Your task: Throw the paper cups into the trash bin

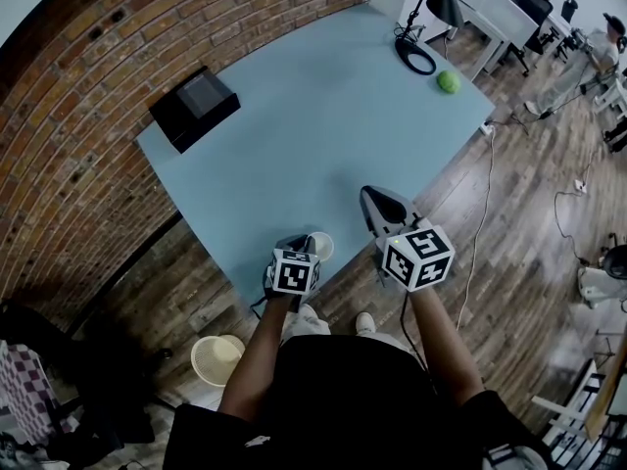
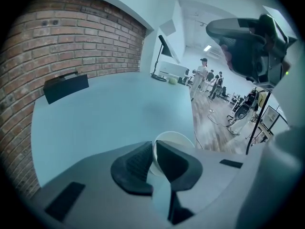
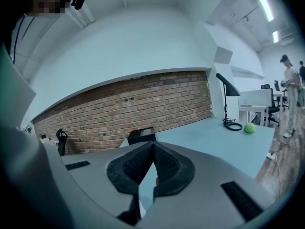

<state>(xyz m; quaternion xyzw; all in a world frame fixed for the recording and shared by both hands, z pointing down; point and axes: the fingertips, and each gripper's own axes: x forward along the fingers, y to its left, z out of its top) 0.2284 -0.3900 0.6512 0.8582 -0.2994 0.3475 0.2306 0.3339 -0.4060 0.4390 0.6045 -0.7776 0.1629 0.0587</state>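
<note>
The left gripper (image 2: 153, 148) has its jaws clamped down narrow on the wall of a white paper cup (image 2: 177, 140), one pad inside the rim and one outside, right at the near edge of the light blue table (image 1: 294, 116). The right gripper (image 3: 152, 146) just hovers over the table beside it, jaws pressed together with nothing in them. The white trash bin (image 1: 217, 358) sits on the wood floor below the table's near corner, well apart from the cup.
</note>
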